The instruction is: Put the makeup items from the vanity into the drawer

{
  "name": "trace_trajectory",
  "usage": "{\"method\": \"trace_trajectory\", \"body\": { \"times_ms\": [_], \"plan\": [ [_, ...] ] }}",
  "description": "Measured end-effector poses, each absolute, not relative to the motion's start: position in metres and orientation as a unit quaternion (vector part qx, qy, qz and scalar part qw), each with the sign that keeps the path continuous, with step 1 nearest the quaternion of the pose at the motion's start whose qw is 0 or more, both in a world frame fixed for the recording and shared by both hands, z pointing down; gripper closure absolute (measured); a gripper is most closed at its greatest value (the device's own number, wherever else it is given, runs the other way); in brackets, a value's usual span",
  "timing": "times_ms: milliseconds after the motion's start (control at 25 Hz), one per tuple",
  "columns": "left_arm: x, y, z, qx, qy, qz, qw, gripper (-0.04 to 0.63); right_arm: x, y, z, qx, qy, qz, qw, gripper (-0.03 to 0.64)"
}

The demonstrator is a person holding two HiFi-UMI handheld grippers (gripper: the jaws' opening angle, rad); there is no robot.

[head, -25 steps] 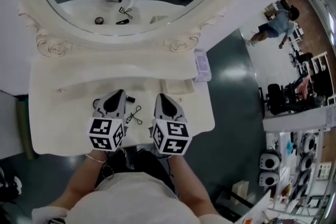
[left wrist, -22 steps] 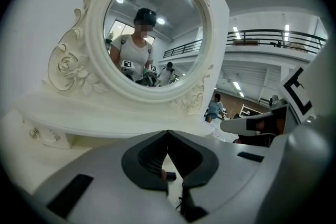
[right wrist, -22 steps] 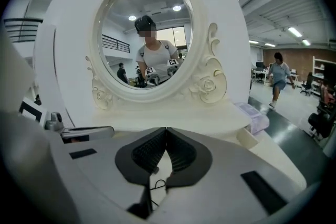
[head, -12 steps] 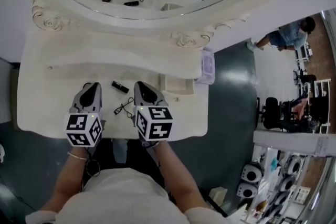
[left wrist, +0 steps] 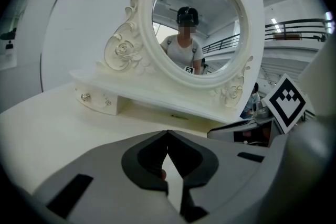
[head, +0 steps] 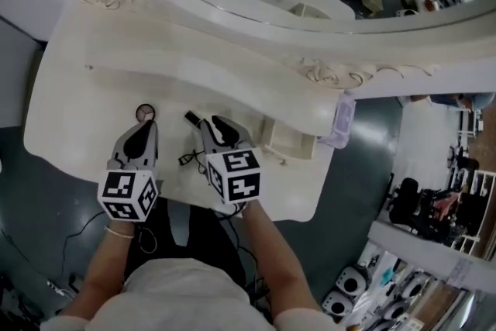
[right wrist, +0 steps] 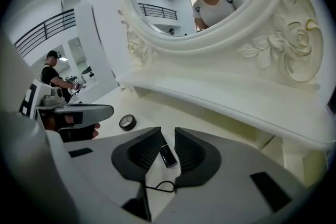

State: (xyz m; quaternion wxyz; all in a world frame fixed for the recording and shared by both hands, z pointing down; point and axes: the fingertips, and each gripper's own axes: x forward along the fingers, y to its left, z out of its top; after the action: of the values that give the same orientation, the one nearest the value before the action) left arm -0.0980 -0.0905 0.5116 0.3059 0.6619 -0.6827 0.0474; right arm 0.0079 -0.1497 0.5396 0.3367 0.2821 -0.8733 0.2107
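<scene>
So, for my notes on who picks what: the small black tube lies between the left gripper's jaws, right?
No: the small black tube lies between the jaws of the right gripper, which are opening. The right gripper view shows it.

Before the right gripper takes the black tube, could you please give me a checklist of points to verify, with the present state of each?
1. Tube between the right gripper's jaws: ok, it lies there on the vanity.
2. Jaws wide enough: ok, they are opening and the pads do not touch the tube.
3. Curler clear of the grip: cannot tell; its loop lies close below the jaws.
4. Left gripper out of the way: ok, shut, apart to the left, near the compact.
5. Drawer open: ok, to the right of the right gripper.
</scene>
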Motion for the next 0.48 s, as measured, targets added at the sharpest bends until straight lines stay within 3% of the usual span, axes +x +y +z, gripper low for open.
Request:
{"method": "trace_trajectory", "body": {
  "times_ms": [480],
  "plan": [
    [-0.111, -0.081, 0.535, 0.635, -0.699, 0.046, 0.325, 0.594, -0.020, -0.137, 0.582, 0.155, -0.872, 0.131, 0.446, 0.483]
  ]
}}
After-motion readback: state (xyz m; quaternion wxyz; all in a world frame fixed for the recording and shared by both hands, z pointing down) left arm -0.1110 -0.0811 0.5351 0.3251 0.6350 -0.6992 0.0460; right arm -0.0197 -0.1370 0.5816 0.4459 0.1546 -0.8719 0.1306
